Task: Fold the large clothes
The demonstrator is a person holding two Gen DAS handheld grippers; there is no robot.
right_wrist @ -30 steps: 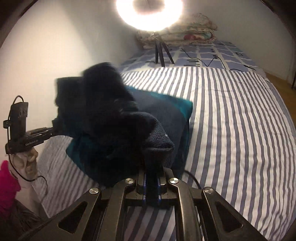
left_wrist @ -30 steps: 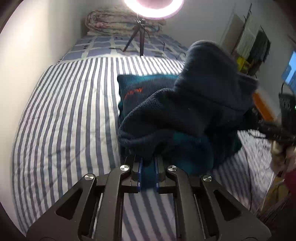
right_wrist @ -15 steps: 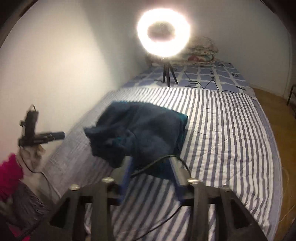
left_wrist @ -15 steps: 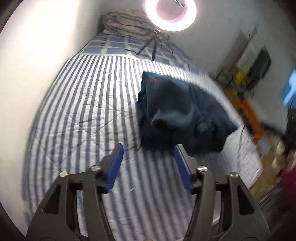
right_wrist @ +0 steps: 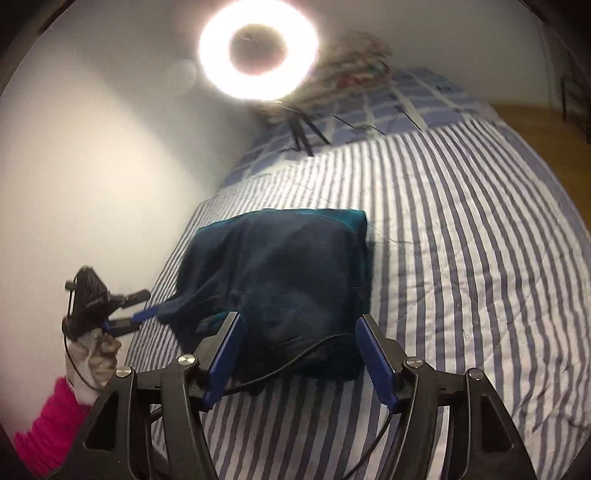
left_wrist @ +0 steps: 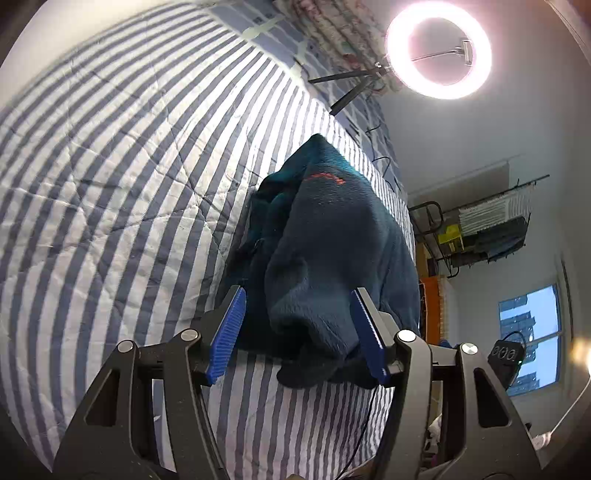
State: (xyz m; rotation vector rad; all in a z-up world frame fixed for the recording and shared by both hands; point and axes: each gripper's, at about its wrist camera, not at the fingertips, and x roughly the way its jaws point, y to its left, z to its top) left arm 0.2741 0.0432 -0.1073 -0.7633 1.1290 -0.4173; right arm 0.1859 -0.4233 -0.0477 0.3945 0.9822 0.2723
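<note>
So both grippers were off the cloth. The left gripper [left_wrist: 297, 334] had its blue pads [left_wrist: 226, 336] spread wide, jaws having just been opening; the dark fleece garment [left_wrist: 332, 251] showed in the gap between them but lay on the bed beyond, neither pad pressing on it. Same for the right gripper [right_wrist: 301, 354]: pads [right_wrist: 221, 354] apart, jaws just opened further, nothing pinched.

The garment [right_wrist: 280, 280] sat as a folded, roughly square bundle on the striped bedcover [right_wrist: 461, 258], near the bed's wall-side edge in the right wrist view. Navy outside, teal lining showing along the far edge, small orange print [left_wrist: 327, 179] near the far end. The near edge was lumpy, with a loose flap sticking out toward the left gripper's side [right_wrist: 173, 308].

In the right wrist view, the left gripper [right_wrist: 138, 306] showed at the left, fingers apart and pointing at that flap, its upper tip clear of the flap; whether the lower tip touched it could not be told. It was held by a gloved hand [right_wrist: 92, 354] with a pink sleeve [right_wrist: 51, 428].

A thin black cable [right_wrist: 295, 358] ran across the near side of the bundle between the right pads.

A ring light [right_wrist: 258, 46] on a tripod [right_wrist: 304, 134] stood at the far end of the bed, with a folded floral quilt [left_wrist: 332, 33] behind it. A window [left_wrist: 530, 336] and a rack [left_wrist: 480, 229] showed at the right of the left wrist view.
</note>
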